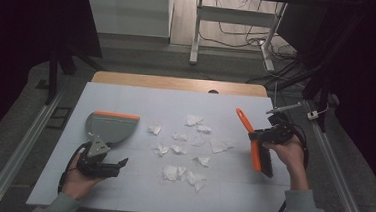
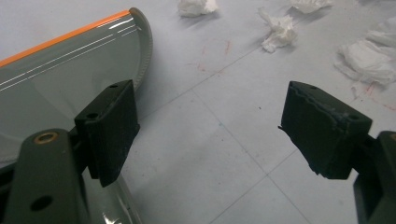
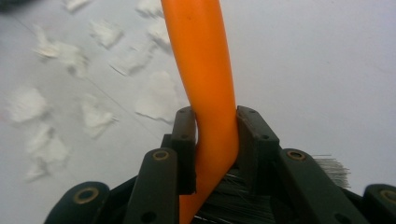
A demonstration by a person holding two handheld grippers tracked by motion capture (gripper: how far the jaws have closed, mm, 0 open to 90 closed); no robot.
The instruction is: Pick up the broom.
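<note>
The orange brush [image 1: 253, 140] is clamped in the right gripper [image 1: 269, 136], lifted at the right. The left gripper [image 1: 102, 166] is wide open, empty, beside the dustpan [image 1: 110, 127]. Paper scraps [image 1: 185, 146] are not yet swept.

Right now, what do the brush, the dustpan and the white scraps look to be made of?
Brush: smooth orange plastic handle with a soft sheen, dark fine bristles. Dustpan: glossy grey plastic, judging by its streaked reflections, with an orange strip along the edge, possibly rubber. Scraps: crumpled matte white tissue or paper.
</note>
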